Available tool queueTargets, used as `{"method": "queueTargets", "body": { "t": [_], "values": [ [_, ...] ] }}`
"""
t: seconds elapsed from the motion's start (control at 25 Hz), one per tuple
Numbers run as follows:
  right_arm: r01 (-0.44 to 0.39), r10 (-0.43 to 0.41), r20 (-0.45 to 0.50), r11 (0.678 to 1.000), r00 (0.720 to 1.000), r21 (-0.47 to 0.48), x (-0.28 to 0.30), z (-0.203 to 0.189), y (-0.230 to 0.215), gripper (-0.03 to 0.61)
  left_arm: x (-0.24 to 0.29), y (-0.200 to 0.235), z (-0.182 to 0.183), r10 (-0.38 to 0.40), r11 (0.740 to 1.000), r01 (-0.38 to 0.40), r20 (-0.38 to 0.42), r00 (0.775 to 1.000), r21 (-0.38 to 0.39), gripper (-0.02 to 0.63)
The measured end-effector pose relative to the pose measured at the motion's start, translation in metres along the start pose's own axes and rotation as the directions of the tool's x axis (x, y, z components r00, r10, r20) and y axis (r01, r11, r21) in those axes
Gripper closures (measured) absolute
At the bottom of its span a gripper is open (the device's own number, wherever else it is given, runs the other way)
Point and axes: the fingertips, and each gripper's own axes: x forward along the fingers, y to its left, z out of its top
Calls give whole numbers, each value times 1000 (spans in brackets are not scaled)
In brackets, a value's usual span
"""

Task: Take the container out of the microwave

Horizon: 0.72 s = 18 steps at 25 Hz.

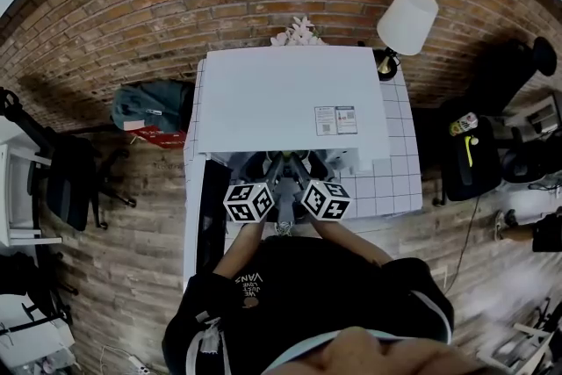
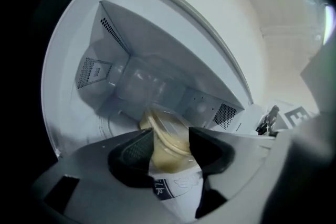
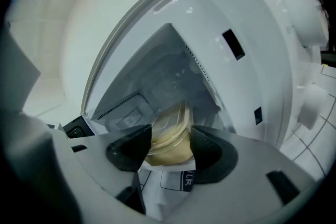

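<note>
Both claws are on the container, just inside the mouth of the microwave. The left gripper and right gripper are both spread wide, pads pressing its sides. We see the lid facing up, slightly tilted. It looks roundish, so we can't tell a long axis.

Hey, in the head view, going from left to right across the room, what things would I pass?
From the left: black chair → green bag → white microwave → lamp → black bag.
</note>
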Motion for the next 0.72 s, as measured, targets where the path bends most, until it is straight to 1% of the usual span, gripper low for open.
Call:
{"method": "queueTargets", "body": {
  "t": [0.4, 0.72],
  "values": [
    [-30, 29, -13, 999, 999, -23, -22, -4, 4, 370, -24, -13, -9, 23, 1000, -23, 21, 1000, -10, 397],
    [-46, 45, -18, 999, 999, -27, -42, -9, 7, 374, -40, -25, -18, 30, 999, -29, 33, 999, -21, 397]
  ]
}}
